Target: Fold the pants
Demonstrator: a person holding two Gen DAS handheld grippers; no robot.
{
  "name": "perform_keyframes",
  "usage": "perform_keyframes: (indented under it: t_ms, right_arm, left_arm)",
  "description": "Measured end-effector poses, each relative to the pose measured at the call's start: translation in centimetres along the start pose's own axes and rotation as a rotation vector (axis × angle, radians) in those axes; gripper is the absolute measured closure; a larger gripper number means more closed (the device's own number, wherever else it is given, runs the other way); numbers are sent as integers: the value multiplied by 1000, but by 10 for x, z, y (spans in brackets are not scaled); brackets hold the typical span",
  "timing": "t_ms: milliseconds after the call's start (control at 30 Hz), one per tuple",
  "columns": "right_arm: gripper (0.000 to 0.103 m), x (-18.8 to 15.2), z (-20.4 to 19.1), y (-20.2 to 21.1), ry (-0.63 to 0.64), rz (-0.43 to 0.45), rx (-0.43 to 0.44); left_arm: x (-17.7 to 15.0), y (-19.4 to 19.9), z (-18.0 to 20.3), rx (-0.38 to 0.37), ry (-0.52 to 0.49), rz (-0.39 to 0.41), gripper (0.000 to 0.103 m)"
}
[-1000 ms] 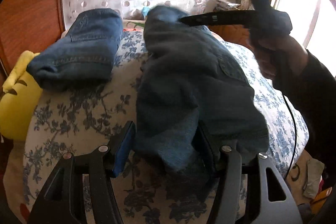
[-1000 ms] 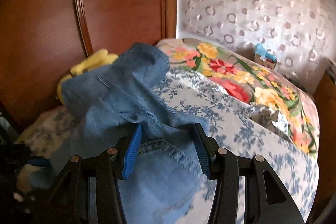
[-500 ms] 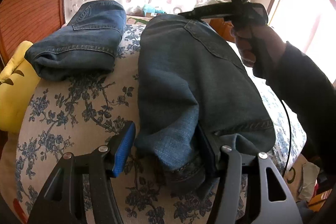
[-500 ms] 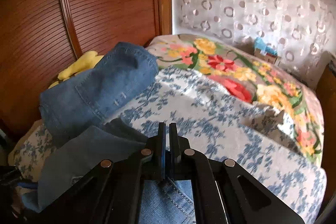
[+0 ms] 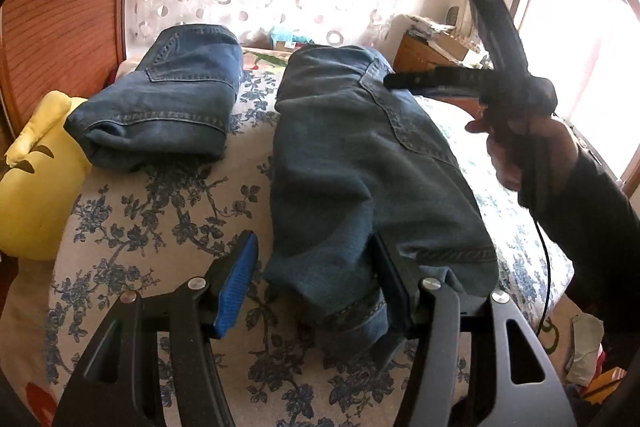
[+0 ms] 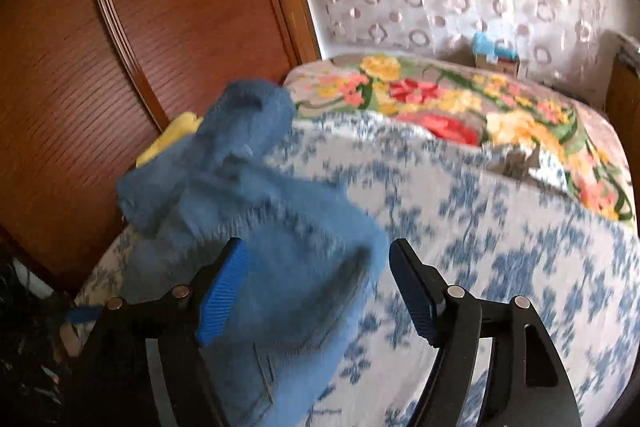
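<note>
Nearest the left wrist camera, the left gripper [image 5: 316, 283] has its jaws spread wide, released, with the hem end of the dark blue denim pants [image 5: 360, 179] bunched between them. It is hard to tell whether the right pad touches the cloth. The pants lie doubled lengthwise on the blue-flowered white bedspread [image 5: 160, 227], waistband towards the far edge, so by my judgement one fold is done and the cross folds remain. Beyond, to the left, a second pair of blue jeans [image 5: 164, 107] sits already folded into a compact bundle, beside a yellow plush cushion [image 5: 32, 195].

The right gripper [image 6: 320, 287] hovers over the waistband end, jaws parted and holding nothing. Its view is motion-blurred, so seams and edges there cannot be made out. The far waistband edge is hidden.
</note>
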State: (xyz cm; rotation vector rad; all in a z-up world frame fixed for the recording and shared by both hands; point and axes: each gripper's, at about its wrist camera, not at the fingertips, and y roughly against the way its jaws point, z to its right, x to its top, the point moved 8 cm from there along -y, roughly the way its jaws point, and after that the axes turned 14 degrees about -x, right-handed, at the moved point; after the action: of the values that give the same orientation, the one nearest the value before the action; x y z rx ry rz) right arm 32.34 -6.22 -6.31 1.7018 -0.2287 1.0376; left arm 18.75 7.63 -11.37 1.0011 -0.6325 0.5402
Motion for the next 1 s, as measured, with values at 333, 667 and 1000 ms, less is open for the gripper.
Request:
perform_keyframes:
  t_ms: [333,667,1000]
  right_arm:
    - [12,-14,2,-46,-100,-104,116]
    - [47,-23,-18,-57,-110,-129,241]
    - [77,30,-32,10,-92,52,287]
  left_arm:
    - [-15,-9,-7,-13,47,-33,43]
    - [-27,-6,-2,-102,112,-8,59]
    - [15,6,11,-136,64,72,89]
